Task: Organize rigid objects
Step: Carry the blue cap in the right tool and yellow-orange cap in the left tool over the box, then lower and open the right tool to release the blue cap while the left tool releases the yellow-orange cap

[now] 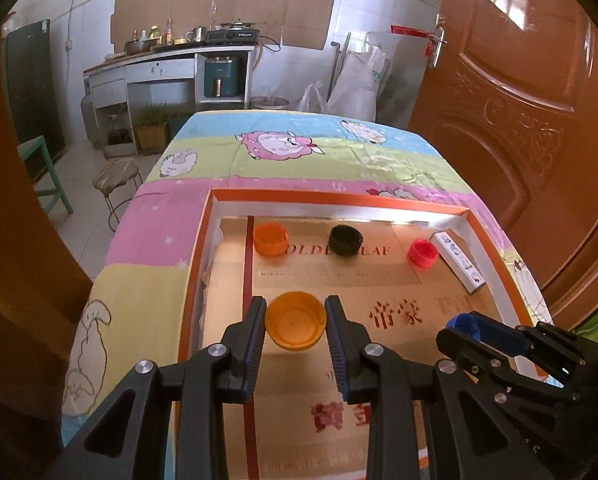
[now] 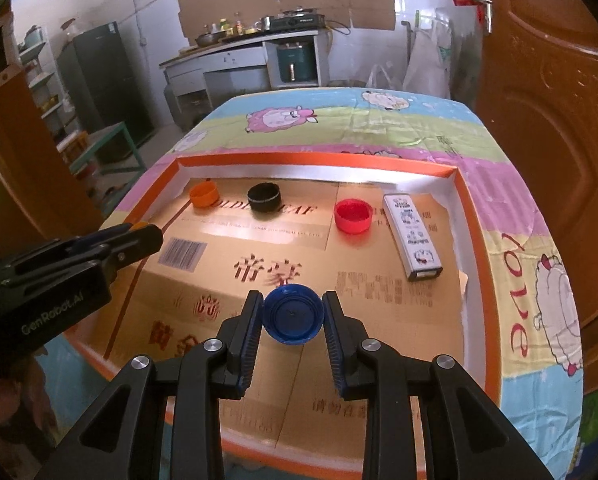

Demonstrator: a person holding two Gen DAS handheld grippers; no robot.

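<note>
My left gripper [image 1: 295,320] is shut on a yellow-orange cap [image 1: 295,326], held above the cardboard floor of the orange-rimmed tray [image 1: 215,200]. My right gripper [image 2: 293,316] is shut on a blue cap [image 2: 293,314] over the tray's middle; it also shows in the left wrist view [image 1: 465,326]. An orange cap [image 1: 270,239], a black cap [image 1: 345,240] and a red cap [image 1: 423,253] stand in a row near the tray's far wall. A white printed box [image 2: 413,236] lies flat at the tray's right side.
The tray [image 2: 475,216] sits on a table with a cartoon-sheep cloth [image 1: 299,148]. A brown door [image 1: 519,100] stands at the right. A stool [image 1: 117,178] and a green chair [image 1: 39,168] stand at the left. A kitchen counter [image 1: 171,60] lies beyond.
</note>
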